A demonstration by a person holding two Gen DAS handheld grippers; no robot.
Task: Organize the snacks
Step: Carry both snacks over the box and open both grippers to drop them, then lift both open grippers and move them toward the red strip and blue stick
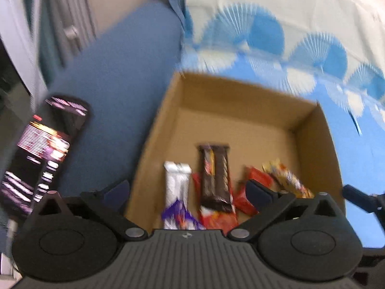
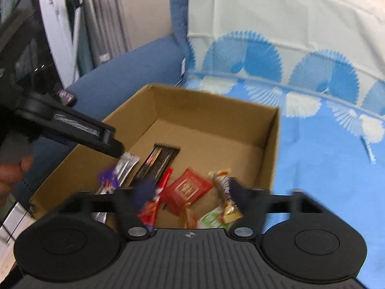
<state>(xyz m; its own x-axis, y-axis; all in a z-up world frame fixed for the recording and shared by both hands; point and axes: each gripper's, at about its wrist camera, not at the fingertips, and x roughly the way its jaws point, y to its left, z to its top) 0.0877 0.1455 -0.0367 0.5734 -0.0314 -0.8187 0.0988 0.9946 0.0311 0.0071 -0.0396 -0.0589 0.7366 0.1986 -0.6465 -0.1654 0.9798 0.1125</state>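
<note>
A cardboard box (image 1: 310, 144) is seen lying on a blue cloth printed with white and blue fan shapes (image 1: 361, 192), just beside a plain blue cushion (image 1: 115, 91). Along the near side of the box floor the snacks are laid side by side: a silver and purple bar (image 1: 176, 187), a dark brown bar (image 1: 214, 178) resting on a red wrapper (image 1: 217, 219), a red packet (image 2: 190, 187) and a yellow wrapped sweet (image 2: 225, 192); a green and white packet (image 2: 211, 218) is glimpsed at the near edge. The left gripper (image 1: 185, 190) is held above the bars with its jaws spread wide and nothing between them. The right gripper (image 2: 190, 192) is likewise parted over the red packet, gripping nothing. A black pouch with pale lettering (image 1: 43, 149) is found on the cushion to the left; its writing is too blurred to be read, as are the wrappers' labels. A hand (image 2: 12, 175) is seen at the left edge of the right wrist view.
</note>
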